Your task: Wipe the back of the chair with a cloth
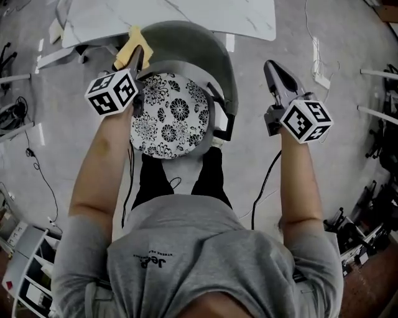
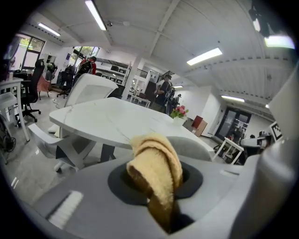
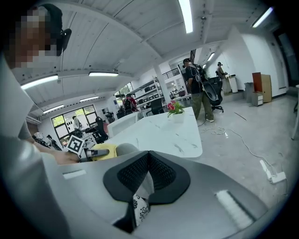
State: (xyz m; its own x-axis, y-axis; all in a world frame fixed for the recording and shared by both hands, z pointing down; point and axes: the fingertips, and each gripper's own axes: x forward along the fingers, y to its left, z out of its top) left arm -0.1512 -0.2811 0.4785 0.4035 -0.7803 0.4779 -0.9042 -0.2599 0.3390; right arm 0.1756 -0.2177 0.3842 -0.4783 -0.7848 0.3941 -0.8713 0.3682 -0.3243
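Observation:
The chair has a curved grey back (image 1: 208, 46) and a black-and-white flowered seat (image 1: 171, 115) right below me. My left gripper (image 1: 138, 56) is shut on a yellow cloth (image 1: 132, 43) at the left end of the chair back's top edge. In the left gripper view the cloth (image 2: 156, 163) hangs folded over between the jaws, with the grey chair back (image 2: 198, 147) just behind it. My right gripper (image 1: 273, 69) hovers right of the chair, shut and empty. In the right gripper view its jaws (image 3: 148, 156) meet at the tip; the cloth (image 3: 106, 150) shows far left.
A white marble-look table (image 1: 186, 15) stands just beyond the chair back. A power strip (image 1: 321, 79) and cables lie on the floor at the right. Shelving (image 1: 25, 267) is at lower left. A person (image 3: 196, 88) and office chairs stand far off.

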